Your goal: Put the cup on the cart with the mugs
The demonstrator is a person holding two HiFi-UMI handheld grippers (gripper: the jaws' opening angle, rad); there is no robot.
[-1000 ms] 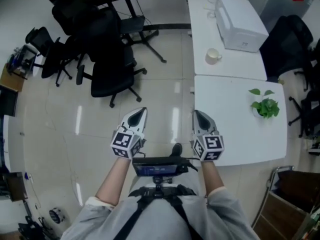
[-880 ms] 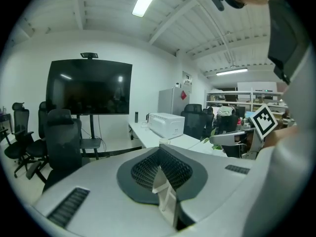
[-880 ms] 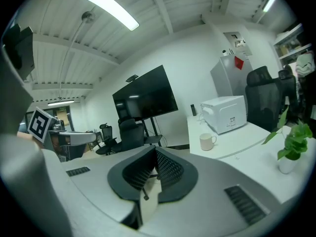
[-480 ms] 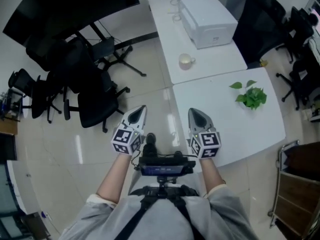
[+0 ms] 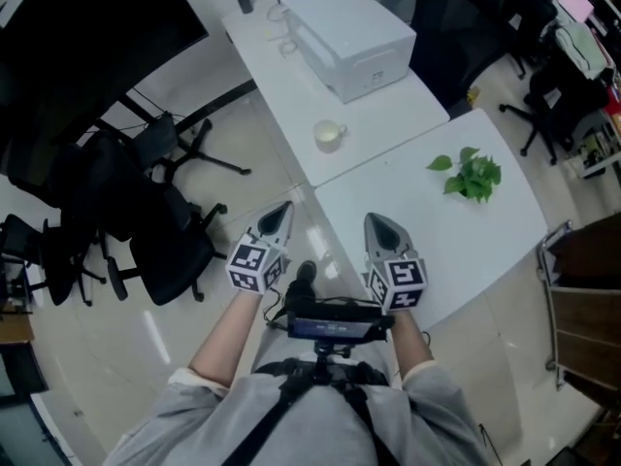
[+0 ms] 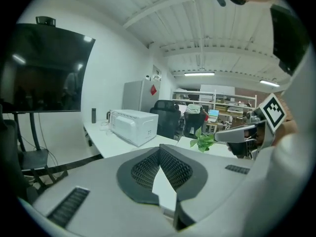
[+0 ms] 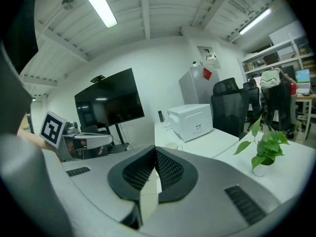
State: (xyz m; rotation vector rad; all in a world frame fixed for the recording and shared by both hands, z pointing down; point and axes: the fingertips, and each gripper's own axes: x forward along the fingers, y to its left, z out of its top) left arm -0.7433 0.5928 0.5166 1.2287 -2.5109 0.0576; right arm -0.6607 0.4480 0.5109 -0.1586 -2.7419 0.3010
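Note:
A pale cup stands on the long white table, near the seam with the second table. It also shows small in the right gripper view, the cup just beyond the jaw tips. My left gripper hangs over the floor by the table corner, shut and empty. Over the near table's edge, my right gripper is also shut with nothing in it. Both are well short of the cup. In each gripper view the jaws meet at the tip: left gripper, right gripper.
A white box-shaped appliance sits behind the cup. A small potted plant stands on the near white table. Black office chairs crowd the floor at left. A metal-framed cart with brown shelves is at the right edge.
The tables, cup and plant have swung left and nearer in the head view as the person moves and turns. Both grippers stay shut, side by side in front.

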